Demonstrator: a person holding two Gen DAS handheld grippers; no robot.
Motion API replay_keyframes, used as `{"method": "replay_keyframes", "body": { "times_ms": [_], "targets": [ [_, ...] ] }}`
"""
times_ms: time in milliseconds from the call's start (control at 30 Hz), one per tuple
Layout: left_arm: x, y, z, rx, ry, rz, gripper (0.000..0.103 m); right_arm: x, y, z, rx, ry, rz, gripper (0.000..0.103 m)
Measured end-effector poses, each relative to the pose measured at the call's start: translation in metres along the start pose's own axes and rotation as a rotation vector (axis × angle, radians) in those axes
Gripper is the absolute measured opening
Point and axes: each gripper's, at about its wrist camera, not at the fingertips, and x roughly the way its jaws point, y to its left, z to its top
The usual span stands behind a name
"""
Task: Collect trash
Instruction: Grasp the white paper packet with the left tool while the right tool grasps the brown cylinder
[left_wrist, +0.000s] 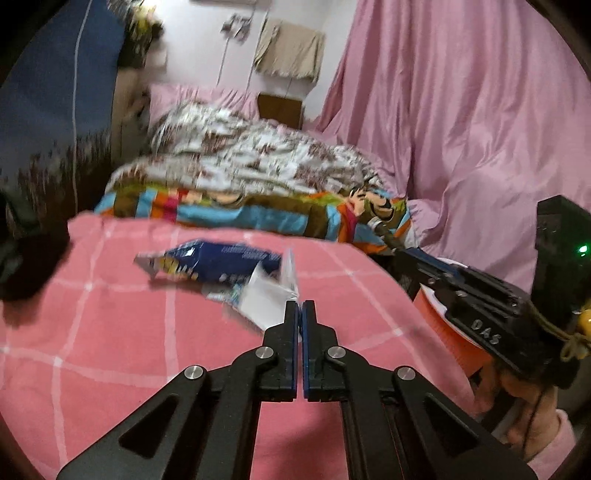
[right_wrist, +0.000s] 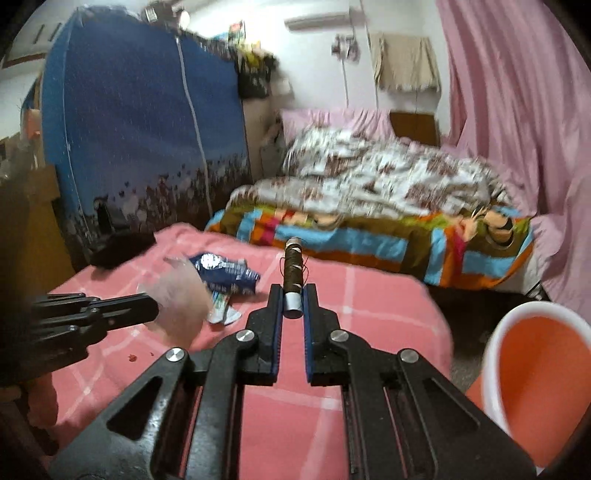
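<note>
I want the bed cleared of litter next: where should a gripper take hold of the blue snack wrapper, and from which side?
Probably the crumpled middle of the blue snack wrapper, coming from above with fingers across its narrow width. It lies flat and long on the pink checked blanket, so its ends give little to pinch.

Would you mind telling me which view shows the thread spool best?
The right wrist view: the thread spool sits centred, gripped between the right gripper fingers. The left wrist view shows only its tip beyond that gripper.
</note>
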Motion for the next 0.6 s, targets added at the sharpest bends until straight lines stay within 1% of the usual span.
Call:
{"method": "replay_keyframes", "body": {
  "times_ms": [67,200,300,433,600],
  "targets": [
    [-0.003,-0.011,0.000,0.035,-0.027,0.009,0.000,-0.013,-0.006,0.000,0.010,-0.036,-0.003,0.017],
    [-0.001,-0.025,-0.001,0.081,-0.026,0.002,0.000,-0.023,-0.018,-0.003,0.028,-0.036,-0.014,0.017],
    [0.001,-0.030,-0.004,0.090,-0.021,0.000,0.000,-0.028,-0.023,-0.005,0.033,-0.035,-0.017,0.017],
    [0.000,-0.030,-0.005,0.087,-0.024,-0.008,0.000,-0.040,-0.025,-0.009,0.023,-0.056,-0.026,0.017],
    [-0.008,-0.042,0.002,0.102,-0.079,-0.030,0.000,-0.059,-0.031,-0.010,0.010,-0.122,-0.053,0.017]
  ]
}}
